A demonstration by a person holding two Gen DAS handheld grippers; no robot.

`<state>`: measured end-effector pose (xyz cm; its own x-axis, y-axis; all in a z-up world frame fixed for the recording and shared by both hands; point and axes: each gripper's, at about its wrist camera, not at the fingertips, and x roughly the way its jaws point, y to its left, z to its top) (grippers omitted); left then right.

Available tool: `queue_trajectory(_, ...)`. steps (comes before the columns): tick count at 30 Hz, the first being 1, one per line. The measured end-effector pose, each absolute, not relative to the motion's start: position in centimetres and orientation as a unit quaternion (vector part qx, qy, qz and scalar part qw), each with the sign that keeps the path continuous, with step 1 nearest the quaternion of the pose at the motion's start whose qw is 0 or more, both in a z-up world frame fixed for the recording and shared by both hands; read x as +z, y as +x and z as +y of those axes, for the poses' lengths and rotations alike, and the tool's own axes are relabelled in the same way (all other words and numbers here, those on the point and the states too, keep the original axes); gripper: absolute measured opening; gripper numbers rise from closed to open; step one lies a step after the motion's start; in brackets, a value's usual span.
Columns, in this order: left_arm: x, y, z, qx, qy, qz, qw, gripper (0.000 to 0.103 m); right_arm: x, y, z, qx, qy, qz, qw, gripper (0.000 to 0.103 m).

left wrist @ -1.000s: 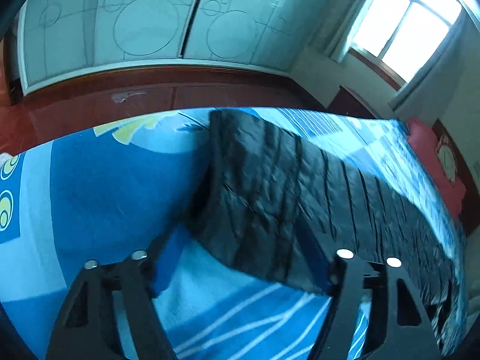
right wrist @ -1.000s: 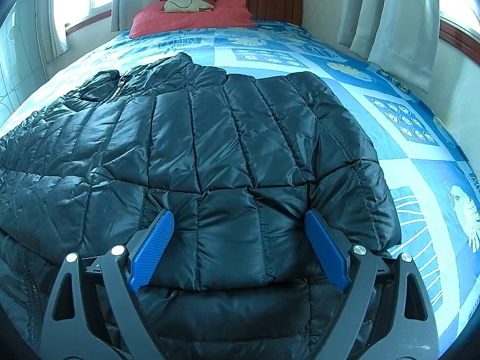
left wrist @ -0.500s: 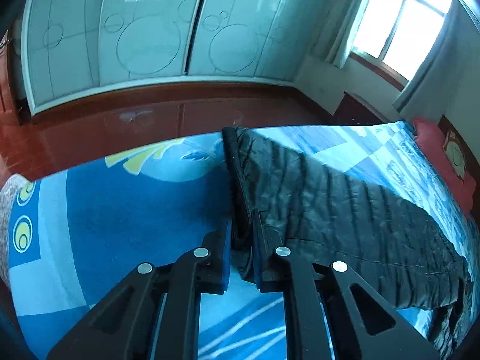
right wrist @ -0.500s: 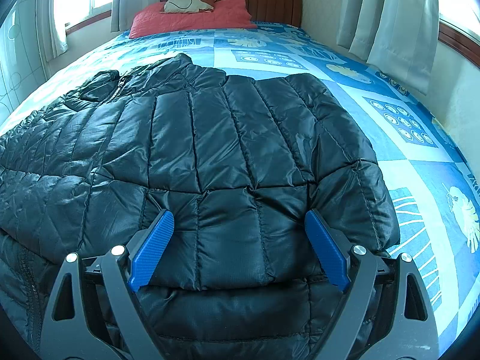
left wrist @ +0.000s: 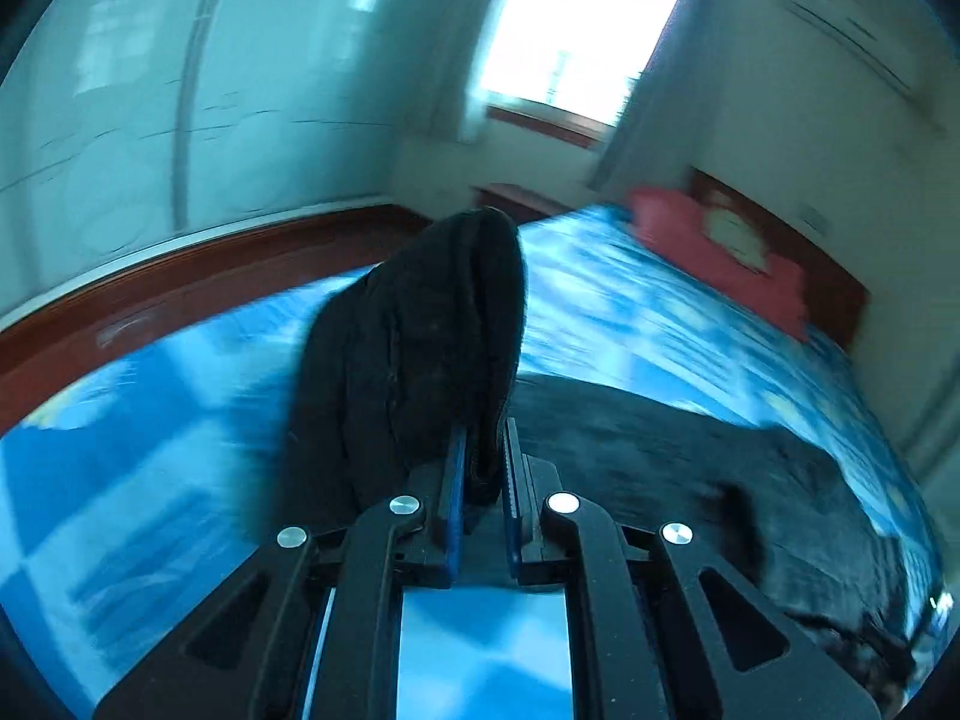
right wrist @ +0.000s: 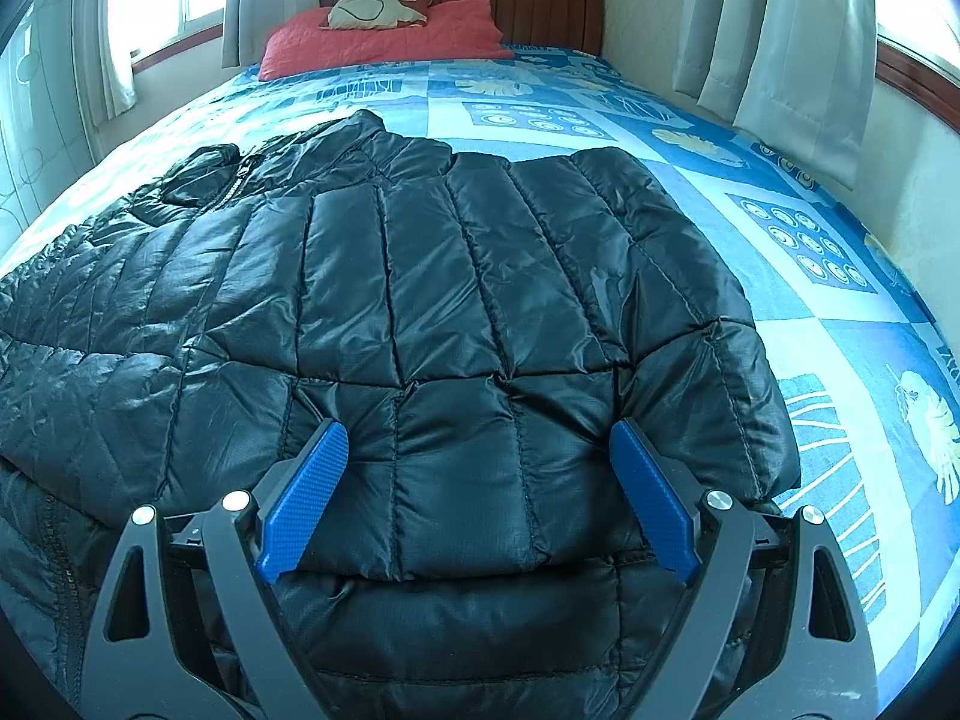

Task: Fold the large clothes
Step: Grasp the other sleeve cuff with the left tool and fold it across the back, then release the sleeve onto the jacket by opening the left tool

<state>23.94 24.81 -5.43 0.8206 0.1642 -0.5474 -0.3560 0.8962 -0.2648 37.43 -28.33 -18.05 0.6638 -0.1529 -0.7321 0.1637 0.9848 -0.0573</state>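
Now, bedroom, daylight from windows on two sides. A black quilted puffer jacket [right wrist: 420, 312] lies spread across a bed with a blue patterned bedspread [right wrist: 840, 312], its collar end toward the wooden headboard [right wrist: 528, 6]. A red pillow [right wrist: 384, 39] sits at the head of the bed, with a smaller pale cushion [right wrist: 375, 9] on top of it.

Left gripper [left wrist: 483, 450]: black frame, blue-faced pads, tongs pressed close together and pinching a fold of the jacket's edge. The pinched cloth rises in a dark hump in front of the left wrist camera and hangs down on the camera's left side. That view is smeared with blur; stitching and seams on the raised part are hard to read. Beyond it, the rest of the jacket lies low on the bedspread. A red-brown wooden floor [left wrist: 180, 294] and pale glossy wardrobe doors [left wrist: 150, 90] show behind.

Right gripper [right wrist: 480, 480]: grey frame, blue textured pads [right wrist: 303, 504], tongs spread wide. It sits low over the near part of the jacket, one pad on either side of a puffy quilted panel. Whether the pads press into the fabric or only hang just above it, I cannot tell. Nothing is pinched between them.

White curtains [right wrist: 774, 36] hang on the right wall beside the bed.
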Motion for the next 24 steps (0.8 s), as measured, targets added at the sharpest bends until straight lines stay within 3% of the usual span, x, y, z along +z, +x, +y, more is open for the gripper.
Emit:
queue_trajectory(13, -6.9, 33.8, -0.8, -0.042, -0.09, 0.325, 0.941, 0.011, -17.9, 37.6, -28.6, -0.085, 0.012, 0.398, 0.913, 0.089)
queue_trajectory(24, -13.1, 35.4, -10.9, -0.082, -0.026, 0.389, 0.917, 0.011, -17.9, 37.9, -28.8, -0.085, 0.014, 0.397, 0.914, 0.089)
